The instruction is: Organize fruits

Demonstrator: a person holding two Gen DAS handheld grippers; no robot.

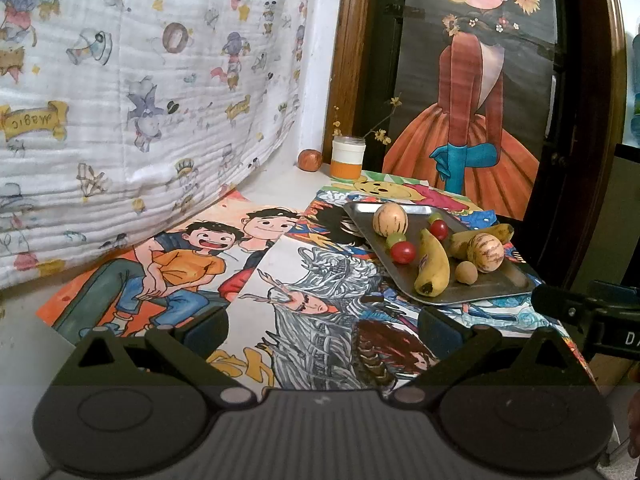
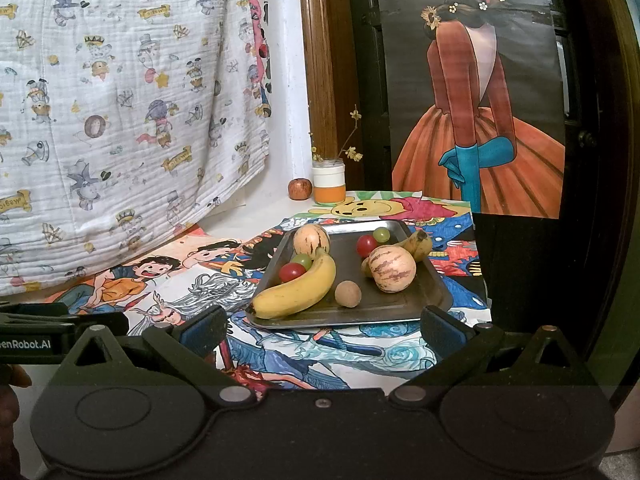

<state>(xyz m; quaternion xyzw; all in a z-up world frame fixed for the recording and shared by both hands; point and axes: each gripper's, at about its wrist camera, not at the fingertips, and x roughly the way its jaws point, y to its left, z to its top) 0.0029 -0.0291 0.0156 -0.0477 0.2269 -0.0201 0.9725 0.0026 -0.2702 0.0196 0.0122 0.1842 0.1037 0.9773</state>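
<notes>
Fruit is shown gathered on a metal tray (image 2: 434, 280): bananas (image 2: 298, 290), striped melons (image 2: 392, 269), tomatoes, grapes. An apple (image 2: 300, 189) remains off it beside a cup (image 2: 329, 182). Both the left gripper (image 1: 322, 330) and right gripper (image 2: 322, 326) are held wide, empty. "enRobot.AI" and mirrored "Magic" are legible.

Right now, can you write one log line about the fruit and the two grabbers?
left gripper: open, empty | right gripper: open, empty | metal tray: two bananas, two striped melons, tomatoes, grapes | apple: off tray, beside cup
</notes>
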